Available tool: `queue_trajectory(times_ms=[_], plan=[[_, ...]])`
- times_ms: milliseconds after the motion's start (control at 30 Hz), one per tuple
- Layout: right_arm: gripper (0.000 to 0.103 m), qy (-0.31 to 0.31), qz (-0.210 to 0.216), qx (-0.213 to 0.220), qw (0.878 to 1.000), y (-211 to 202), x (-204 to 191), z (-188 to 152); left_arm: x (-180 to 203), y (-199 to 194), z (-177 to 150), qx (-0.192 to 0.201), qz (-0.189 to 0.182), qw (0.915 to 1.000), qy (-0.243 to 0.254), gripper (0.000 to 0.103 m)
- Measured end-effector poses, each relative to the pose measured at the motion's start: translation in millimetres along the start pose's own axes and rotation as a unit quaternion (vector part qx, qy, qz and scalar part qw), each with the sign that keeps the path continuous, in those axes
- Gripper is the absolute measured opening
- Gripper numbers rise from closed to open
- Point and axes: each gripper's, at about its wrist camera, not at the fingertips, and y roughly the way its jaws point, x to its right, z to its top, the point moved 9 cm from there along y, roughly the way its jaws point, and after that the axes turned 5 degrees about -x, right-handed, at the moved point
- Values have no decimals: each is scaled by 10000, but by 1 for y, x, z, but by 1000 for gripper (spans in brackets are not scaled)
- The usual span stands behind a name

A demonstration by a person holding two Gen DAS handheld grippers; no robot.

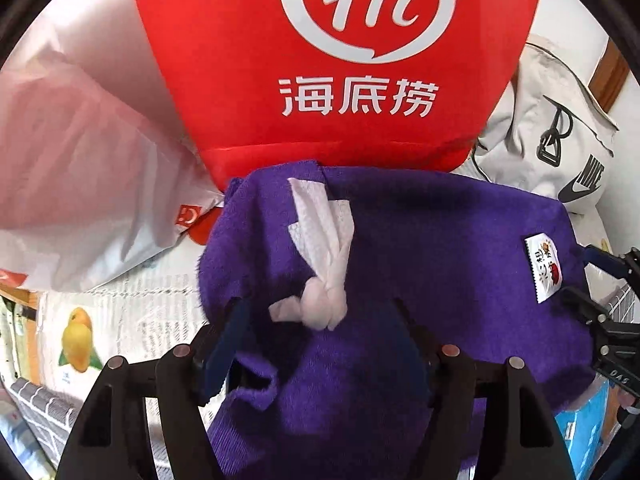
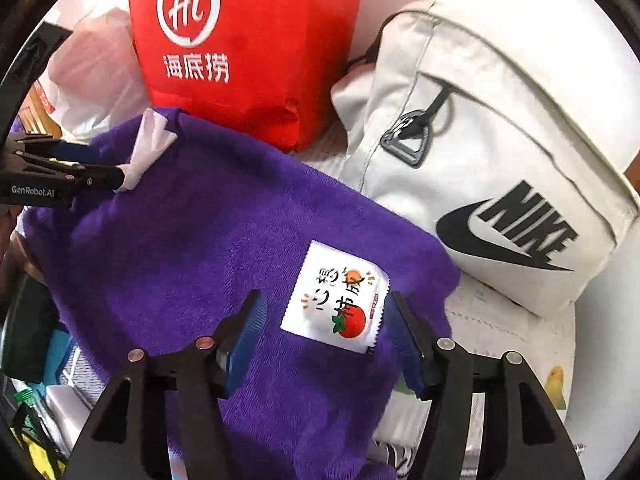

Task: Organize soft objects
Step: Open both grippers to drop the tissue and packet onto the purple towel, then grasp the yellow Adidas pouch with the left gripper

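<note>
My left gripper (image 1: 316,344) has its fingers (image 1: 226,344) spread about halfway, pinching nothing; the purple towel (image 1: 420,248) bulges up between them, and I cannot tell whether the pads brush the pile. My right gripper (image 2: 320,336) is the same: fingers (image 2: 404,344) parted about halfway over the towel, closed on nothing, with a small white packet (image 2: 336,300) lying flat between them, just clear of the left pad and very near the right one.

The towel is the biggest thing under both pairs of fingers, a thick, fuzzy purple cloth spread out and rumpled, with a loose fold by my left fingers. Beyond it stands a red paper bag (image 1: 332,60) with white lettering, touching the towel's far edge. Right of my right fingers sits a white backpack (image 2: 500,140) with a black logo, beside the towel's edge. A twisted, knotted white tissue (image 1: 320,264) lies on the towel just ahead of my left fingers. The packet shows a tomato print.

The towel's near part runs under both grippers and out of view. The tabletop (image 1: 132,312) shows only in patches, covered by printed sheeting.
</note>
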Motion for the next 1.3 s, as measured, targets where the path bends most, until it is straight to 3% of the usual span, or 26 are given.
queue_trajectory(times_ms=[67, 367, 467, 633, 833, 1100, 1300], plan=[[68, 141, 49, 78, 9999, -9, 3, -1, -1, -10, -4, 39, 75, 10000, -5, 69], [69, 528, 329, 416, 9972, -78, 11, -34, 14, -74, -45, 331, -82, 9994, -5, 69], [69, 499, 385, 527, 9966, -98, -5, -51, 25, -97, -68, 446, -134, 9989, 114, 69], [69, 514, 539, 731, 9945, -141, -26, -95, 34, -128, -114, 539, -346, 9979, 121, 69], [69, 527, 705, 740, 9934, -162, -52, -146, 57, -147, -171, 603, -659, 9956, 276, 70], [69, 714, 1017, 675, 9900, -166, -75, -198, 68, -143, -236, 411, -1081, 9933, -40, 73], [69, 690, 1054, 514, 9907, -156, -87, -226, 73, -121, -253, 377, -1277, 9910, -125, 71]])
